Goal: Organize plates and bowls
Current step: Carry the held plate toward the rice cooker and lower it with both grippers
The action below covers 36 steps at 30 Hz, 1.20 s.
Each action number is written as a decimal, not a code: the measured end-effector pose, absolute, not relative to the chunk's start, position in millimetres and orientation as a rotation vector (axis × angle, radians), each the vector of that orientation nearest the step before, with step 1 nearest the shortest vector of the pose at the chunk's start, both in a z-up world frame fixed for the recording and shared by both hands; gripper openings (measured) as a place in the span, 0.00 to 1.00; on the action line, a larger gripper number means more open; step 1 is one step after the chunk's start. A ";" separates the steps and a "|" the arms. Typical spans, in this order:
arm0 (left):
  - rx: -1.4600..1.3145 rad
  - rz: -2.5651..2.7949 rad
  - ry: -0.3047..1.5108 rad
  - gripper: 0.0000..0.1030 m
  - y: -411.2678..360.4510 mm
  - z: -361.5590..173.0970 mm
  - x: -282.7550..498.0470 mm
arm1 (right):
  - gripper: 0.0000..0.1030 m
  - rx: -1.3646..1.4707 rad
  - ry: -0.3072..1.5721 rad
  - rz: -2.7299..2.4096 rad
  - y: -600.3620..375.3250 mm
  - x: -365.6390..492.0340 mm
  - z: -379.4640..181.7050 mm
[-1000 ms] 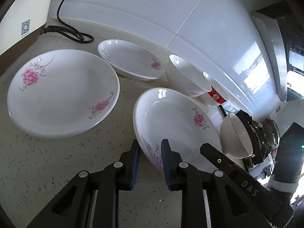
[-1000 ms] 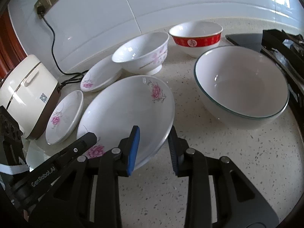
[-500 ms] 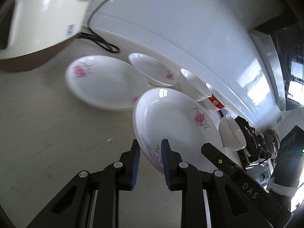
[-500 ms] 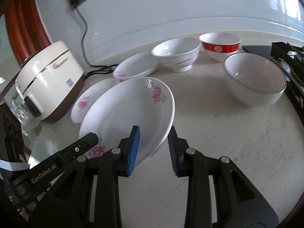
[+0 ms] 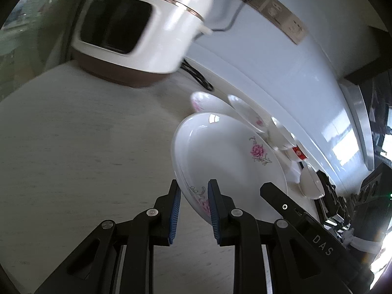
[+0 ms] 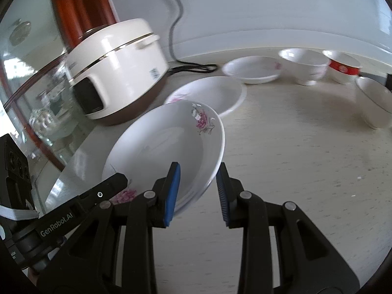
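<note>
Lifted higher now, one white flowered plate (image 6: pixel 169 144) hangs above the speckled surface (image 6: pixel 294 159), pinched by left gripper (image 5: pixel 193 210) and right gripper (image 6: pixel 197 191). Two plates, three bowls remain.

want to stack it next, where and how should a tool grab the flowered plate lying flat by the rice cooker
Take the flat flowered plate by its thin raised rim, one finger inside the well and one under the lip. Its wide, shallow shape offers no other hold. Come from the open counter side on its right: the rice cooker crowds its left edge, and the carried plate, held by both tools, overlaps its near side in this view.
</note>
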<state>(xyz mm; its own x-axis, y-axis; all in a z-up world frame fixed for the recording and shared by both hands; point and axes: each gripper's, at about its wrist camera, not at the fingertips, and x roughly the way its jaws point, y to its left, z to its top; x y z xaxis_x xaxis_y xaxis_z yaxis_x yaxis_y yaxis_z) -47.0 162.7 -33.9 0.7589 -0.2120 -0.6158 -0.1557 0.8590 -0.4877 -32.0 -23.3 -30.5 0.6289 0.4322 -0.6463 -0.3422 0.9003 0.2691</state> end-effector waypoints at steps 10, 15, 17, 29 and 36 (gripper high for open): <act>-0.583 0.050 0.692 0.23 210.1 -37.6 -70.4 | 0.33 0.072 0.774 0.523 29.3 -51.5 -32.0; -0.593 0.095 0.695 0.23 228.3 -42.4 -75.5 | 0.33 0.053 0.787 0.547 48.5 -52.4 -34.1; -0.593 0.116 0.699 0.23 232.9 -43.8 -75.1 | 0.33 0.044 0.795 0.556 55.6 -52.3 -36.0; -0.610 0.181 0.712 0.23 250.5 -52.3 -75.1 | 0.33 0.002 0.860 0.586 81.3 -44.0 -50.2; -0.617 0.200 0.707 0.23 251.3 -52.4 -73.5 | 0.33 0.013 0.904 0.599 86.7 -36.0 -56.6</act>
